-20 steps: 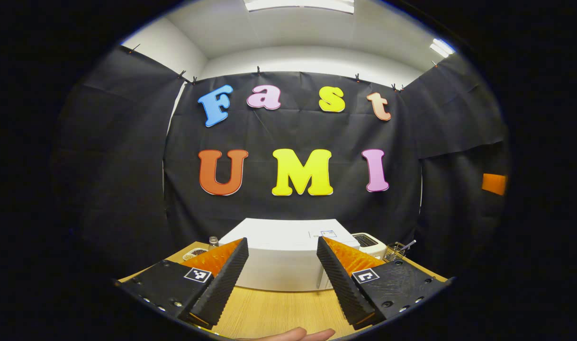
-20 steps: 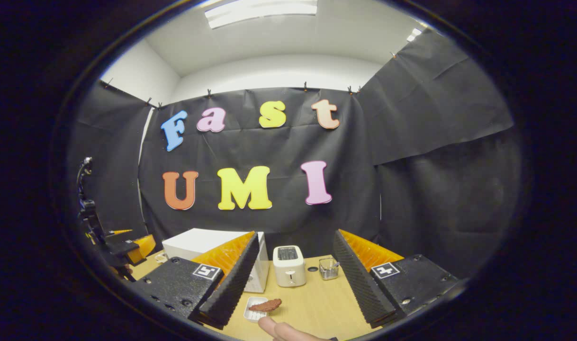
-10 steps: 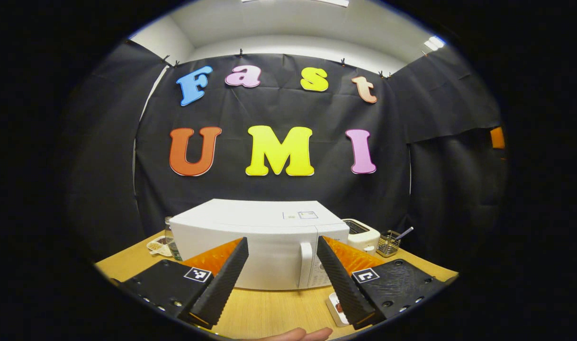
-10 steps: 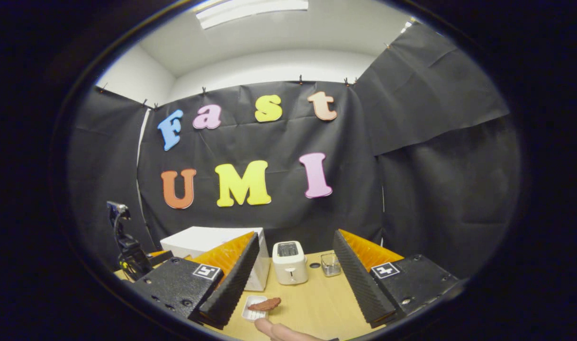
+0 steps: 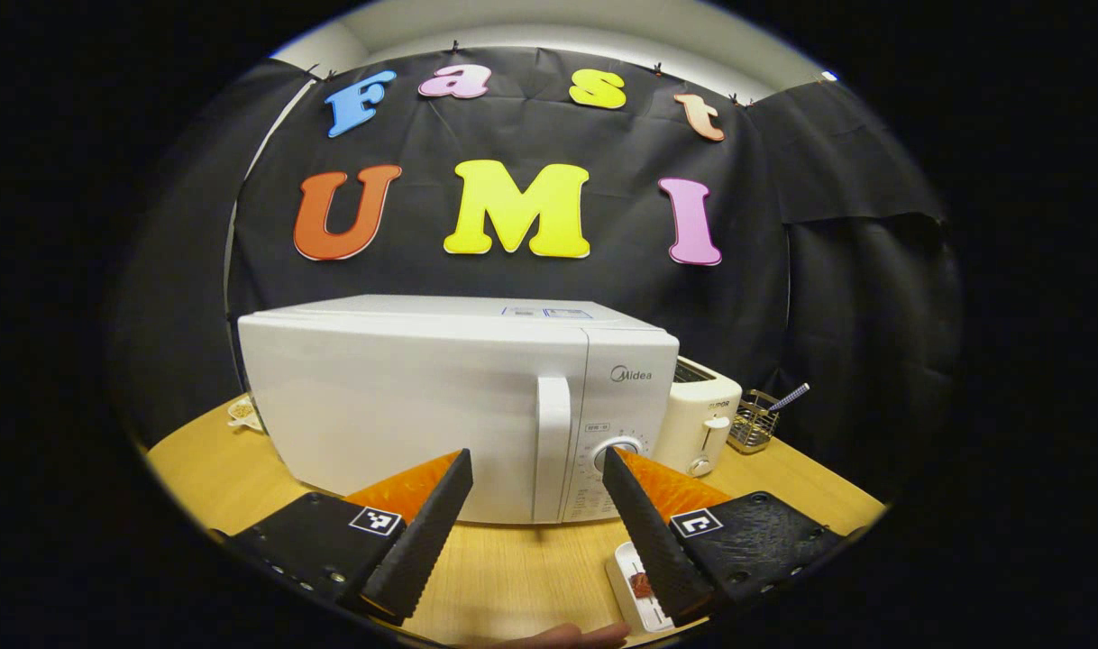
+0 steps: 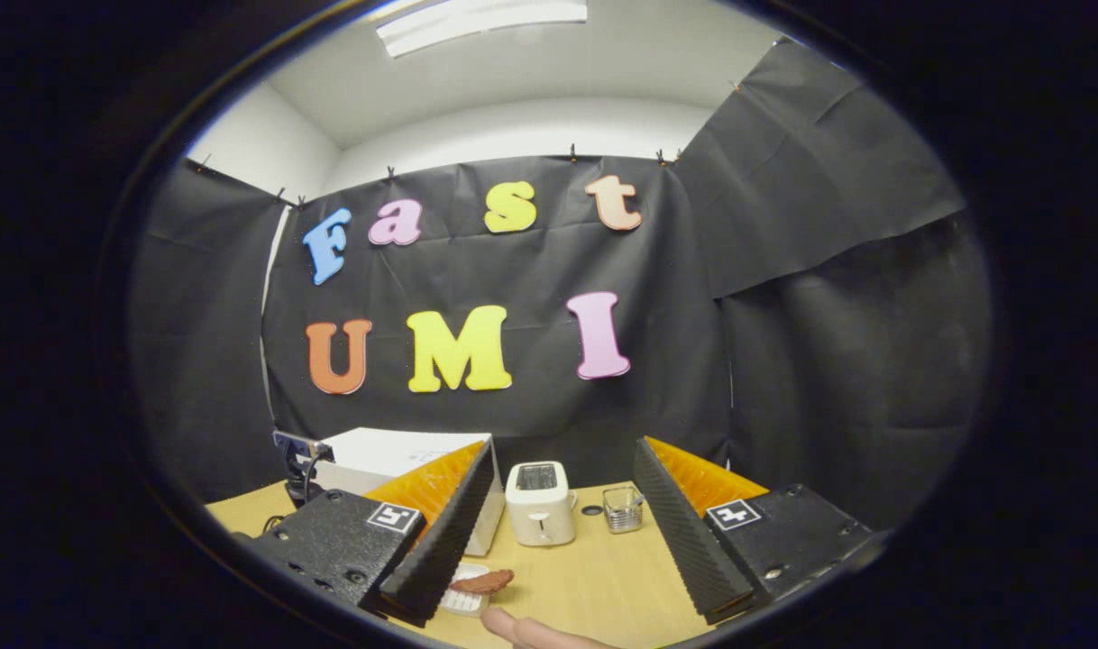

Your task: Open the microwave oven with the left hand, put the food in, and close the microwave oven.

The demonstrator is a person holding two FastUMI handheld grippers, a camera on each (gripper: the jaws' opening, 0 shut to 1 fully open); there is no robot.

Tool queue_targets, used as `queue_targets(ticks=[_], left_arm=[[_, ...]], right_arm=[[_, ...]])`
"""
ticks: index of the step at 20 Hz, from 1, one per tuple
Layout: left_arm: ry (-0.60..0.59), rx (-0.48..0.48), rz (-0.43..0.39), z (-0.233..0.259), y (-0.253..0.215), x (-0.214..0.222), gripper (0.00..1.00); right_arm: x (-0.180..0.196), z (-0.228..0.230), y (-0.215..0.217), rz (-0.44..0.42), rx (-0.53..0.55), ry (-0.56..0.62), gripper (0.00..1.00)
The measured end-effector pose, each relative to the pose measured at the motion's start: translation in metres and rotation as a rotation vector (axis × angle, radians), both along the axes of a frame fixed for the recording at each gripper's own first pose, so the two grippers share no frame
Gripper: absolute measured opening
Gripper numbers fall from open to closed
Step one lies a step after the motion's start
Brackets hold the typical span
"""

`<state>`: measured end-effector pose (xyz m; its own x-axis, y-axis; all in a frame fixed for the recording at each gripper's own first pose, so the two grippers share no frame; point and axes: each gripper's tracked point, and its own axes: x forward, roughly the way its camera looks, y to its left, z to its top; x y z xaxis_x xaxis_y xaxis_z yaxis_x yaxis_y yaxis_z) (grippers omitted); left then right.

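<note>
A white microwave (image 5: pixel 414 406) stands on the wooden table (image 5: pixel 513 577) with its door shut; the vertical handle (image 5: pixel 552 446) sits at the door's right side. My left gripper (image 5: pixel 535 532) is open, close in front of the door, the handle between its fingers' line but apart from them. A small white tray (image 5: pixel 635 590) with a brown piece of food lies by its right finger. In the right gripper view my right gripper (image 6: pixel 562 541) is open above the table, with the microwave (image 6: pixel 396 460) behind its left finger. The tray (image 6: pixel 463 599) carrying the brown food (image 6: pixel 482 581) lies near that finger's tip.
A white toaster (image 5: pixel 700 415) (image 6: pixel 538 502) stands right of the microwave, a small wire basket (image 5: pixel 754 431) (image 6: pixel 623 509) beyond it. A small dish (image 5: pixel 241 413) sits at the microwave's left. A fingertip (image 6: pixel 522 629) shows at the bottom edge. The left gripper's camera mount (image 6: pixel 301 460) is at left.
My left gripper has dropped and moved in toward the microwave, whose front and handle now loom large. The right gripper has barely shifted. Both stay open.
</note>
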<state>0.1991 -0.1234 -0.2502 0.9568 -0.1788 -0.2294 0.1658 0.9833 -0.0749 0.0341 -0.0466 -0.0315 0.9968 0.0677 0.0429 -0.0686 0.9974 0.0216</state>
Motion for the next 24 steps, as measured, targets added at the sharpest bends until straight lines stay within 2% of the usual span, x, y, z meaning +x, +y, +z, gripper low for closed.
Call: queue_targets(ticks=[1,2,3,4,5,6,7,8,9,12,13,14,15,16,17,18,19,20,22,23,24], left_arm=[[0.001,-0.011,0.01,-0.006,-0.001,0.006,0.93],[0.0,-0.021,0.014,-0.011,-0.003,0.012,0.92],[-0.004,-0.022,0.01,-0.015,-0.005,0.018,0.92],[-0.013,-0.01,0.023,-0.016,-0.003,0.025,0.92],[-0.021,-0.01,0.03,-0.018,-0.001,0.03,0.92],[-0.039,-0.02,0.035,-0.015,-0.001,0.035,0.92],[-0.066,-0.045,-0.001,-0.01,-0.009,0.039,0.86],[-0.065,-0.053,-0.019,-0.012,-0.016,0.041,0.59],[-0.07,-0.038,-0.019,-0.011,-0.016,0.042,0.32],[-0.066,0.015,0.004,-0.011,-0.011,0.048,0.33],[-0.056,0.025,0.013,-0.013,-0.01,0.049,0.25],[-0.063,0.029,0.022,-0.013,-0.012,0.05,0.24],[-0.058,0.019,0.022,-0.014,-0.012,0.05,0.25],[-0.049,0.004,0.027,-0.015,-0.012,0.049,0.24],[-0.048,0.003,0.027,-0.014,-0.012,0.048,0.17],[-0.039,0.014,0.022,-0.016,-0.01,0.046,0.17],[-0.032,0.015,0.02,-0.016,-0.011,0.046,0.17],[-0.027,0.01,0.015,-0.017,-0.01,0.045,0.18],[-0.015,-0.007,0.011,-0.016,-0.01,0.041,0.18],[-0.017,-0.007,0.016,-0.016,-0.01,0.04,0.18],[-0.022,0.0,0.02,-0.015,-0.01,0.04,0.17]], right_arm=[[0.001,-0.003,-0.002,-0.004,0.006,0.011,1.0],[0.003,-0.003,-0.008,-0.022,0.003,0.0,0.89],[0.004,0.001,-0.011,-0.029,-0.001,-0.016,1.0],[0.003,0.0,-0.01,-0.025,-0.006,-0.02,1.0],[0.003,-0.003,-0.009,-0.018,-0.012,-0.02,0.89],[0.003,-0.005,-0.009,-0.013,-0.019,-0.015,0.9],[0.004,-0.006,-0.01,-0.009,-0.021,-0.011,0.89],[0.005,-0.008,-0.012,-0.008,-0.018,-0.004,1.0],[0.006,-0.008,-0.013,-0.004,-0.015,0.0,0.89],[0.004,-0.013,-0.019,-0.007,-0.027,0.008,0.89],[0.002,-0.012,-0.02,-0.009,-0.03,0.007,0.89],[0.001,-0.012,-0.022,-0.013,-0.032,0.005,1.0],[0.0,-0.011,-0.023,-0.017,-0.035,0.005,1.0],[-0.002,-0.011,-0.024,-0.018,-0.038,0.003,0.89],[-0.005,-0.009,-0.025,-0.02,-0.038,-0.001,1.0],[-0.007,-0.007,-0.025,-0.022,-0.042,-0.005,1.0],[-0.009,-0.005,-0.026,-0.024,-0.045,-0.009,0.89],[-0.012,-0.006,-0.027,-0.029,-0.046,-0.004,1.0],[-0.019,-0.007,-0.025,-0.019,-0.039,0.005,1.0],[-0.022,-0.005,-0.022,-0.009,-0.041,0.005,0.89],[-0.022,-0.006,-0.022,-0.009,-0.045,0.007,0.89]])
